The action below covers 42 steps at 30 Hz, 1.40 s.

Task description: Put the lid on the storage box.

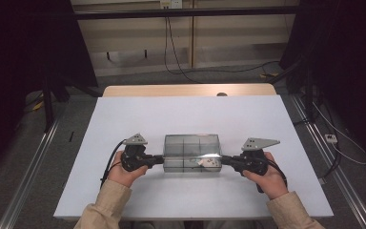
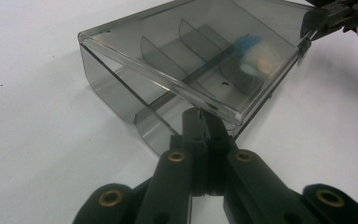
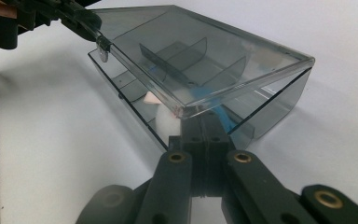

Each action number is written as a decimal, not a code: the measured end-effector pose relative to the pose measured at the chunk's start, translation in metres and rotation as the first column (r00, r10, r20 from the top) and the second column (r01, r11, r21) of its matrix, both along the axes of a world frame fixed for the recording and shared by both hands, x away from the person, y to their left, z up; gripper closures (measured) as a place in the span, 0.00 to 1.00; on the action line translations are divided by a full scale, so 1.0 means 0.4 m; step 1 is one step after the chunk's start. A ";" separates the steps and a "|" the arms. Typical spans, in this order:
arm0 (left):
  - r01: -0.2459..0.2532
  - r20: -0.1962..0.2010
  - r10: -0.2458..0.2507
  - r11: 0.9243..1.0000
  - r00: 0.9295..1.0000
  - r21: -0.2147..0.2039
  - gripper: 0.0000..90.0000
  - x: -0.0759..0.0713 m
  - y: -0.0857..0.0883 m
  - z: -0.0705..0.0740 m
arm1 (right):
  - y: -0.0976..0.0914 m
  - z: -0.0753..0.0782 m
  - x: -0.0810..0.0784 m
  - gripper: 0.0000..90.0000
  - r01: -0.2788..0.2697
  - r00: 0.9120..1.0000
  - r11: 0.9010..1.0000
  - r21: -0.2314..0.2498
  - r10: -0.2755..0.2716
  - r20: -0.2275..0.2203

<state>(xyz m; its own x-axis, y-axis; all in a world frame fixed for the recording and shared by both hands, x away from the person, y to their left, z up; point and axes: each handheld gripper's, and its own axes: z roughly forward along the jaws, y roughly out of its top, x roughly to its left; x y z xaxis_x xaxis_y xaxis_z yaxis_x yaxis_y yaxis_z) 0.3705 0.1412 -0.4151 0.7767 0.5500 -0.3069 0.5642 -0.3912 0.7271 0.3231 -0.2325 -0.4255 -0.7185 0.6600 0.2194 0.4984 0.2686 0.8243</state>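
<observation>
**Lid pinched from both short ends, box lying crosswise between the grippers**

Box [image 1: 191, 152] sits on the near half of the white table [image 1: 124, 124], its long axis running left to right across the person's front. It is a smoke-grey clear plastic organiser with thin dividers inside, and its hinged lid [image 2: 186, 60] stands partly raised, tilted off the base along the front edge.

From the left end comes the left gripper [image 1: 158, 160]; from the right end comes the right gripper [image 1: 225, 160]. Each points inward along the box's long axis, so the two tools face each other with the box between them. In the left gripper view the jaws are clenched together right at the lid's front rim, and the right gripper view shows the same at its own end (whether the pads truly bite the thin edge or merely sit under it is hard to tell, but they meet at the rim). Both grippers are equally near, one per end.

Something small, white and blue, lies in a compartment [image 3: 168, 119] near the right end; its detail is blurred.

My reading is that any further swing of the lid turns on its hinge line along the far long side, so both hands would need to rise together and evenly, or the lid will twist.
</observation>
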 end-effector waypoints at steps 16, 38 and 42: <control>0.002 -0.012 -0.002 1.000 1.000 -0.002 1.00 -0.014 0.011 -0.013 | 0.008 -0.016 -0.009 1.00 -0.009 1.000 1.000 -0.022 0.009 -0.012; 0.003 0.013 -0.003 1.000 1.000 0.001 0.62 -0.044 0.069 -0.013 | -0.032 -0.013 -0.054 0.84 0.018 1.000 0.999 -0.039 -0.018 0.012; -0.008 0.025 0.008 1.000 1.000 0.003 0.51 -0.048 0.076 -0.018 | -0.042 -0.017 -0.061 0.69 0.047 0.999 0.998 -0.049 -0.046 0.026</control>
